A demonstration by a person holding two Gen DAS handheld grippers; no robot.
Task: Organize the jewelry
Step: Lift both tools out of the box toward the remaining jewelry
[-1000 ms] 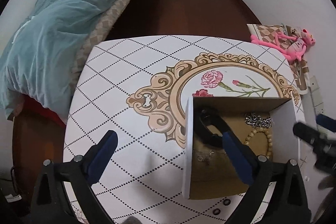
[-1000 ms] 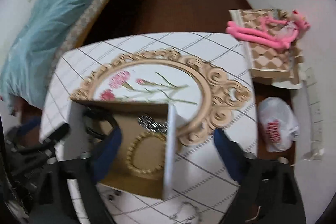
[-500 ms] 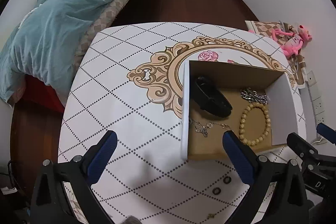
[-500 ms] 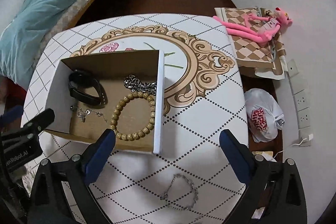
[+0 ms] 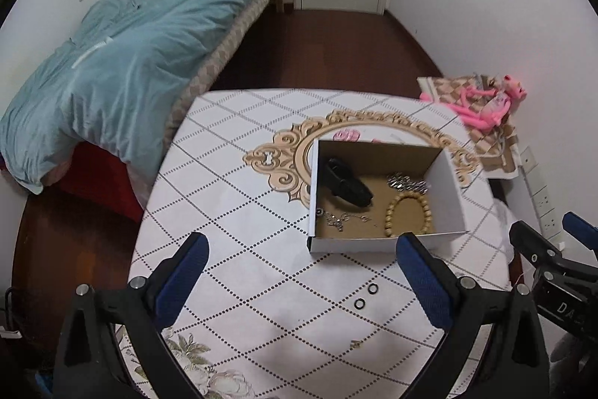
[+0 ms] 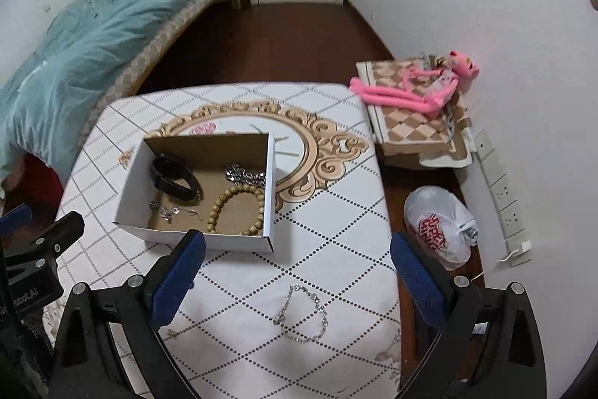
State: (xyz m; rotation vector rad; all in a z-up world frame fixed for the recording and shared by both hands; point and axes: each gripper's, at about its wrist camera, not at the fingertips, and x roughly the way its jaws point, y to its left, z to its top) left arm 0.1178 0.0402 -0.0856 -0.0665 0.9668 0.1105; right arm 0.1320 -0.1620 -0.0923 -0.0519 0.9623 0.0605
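In the left camera's view, the left claw (image 5: 301, 262) is open wide and holds nothing. It hangs above the table (image 5: 231, 212), tipped down toward it. The box (image 5: 385, 243) is our landmark. It sits on the table just past the claw's right finger, and that finger's tip covers a bit of the box's near wall. Inside the box lie a black band (image 5: 347, 183) at the far left, a thin chain (image 5: 342, 218) at the near left, a bead bracelet (image 5: 409, 215) at the near right and a chunky silver chain (image 5: 407, 183) at the far right. Two little black rings (image 5: 365, 296) lie on the table on the near side of the box, between the claw's fingers. The other claw pokes in right of the box.

In the right camera's view, the right claw (image 6: 297, 270) is also open wide and holds nothing. It hangs above the table (image 6: 336, 230) and looks down at it. The box (image 6: 209, 242) is just past the claw's left finger, whose tip covers a bit of the near wall. The same four things lie inside: the black band (image 6: 175, 176), the thin chain (image 6: 172, 211), the bead bracelet (image 6: 237, 208) and the chunky silver chain (image 6: 244, 174). A silver bracelet (image 6: 302, 315) lies on the table on the near side of the box, off its right corner, between the claw's fingers and touching neither. Right of the box, off the table, are a pink toy (image 6: 418, 86) and a white bag (image 6: 439, 227).
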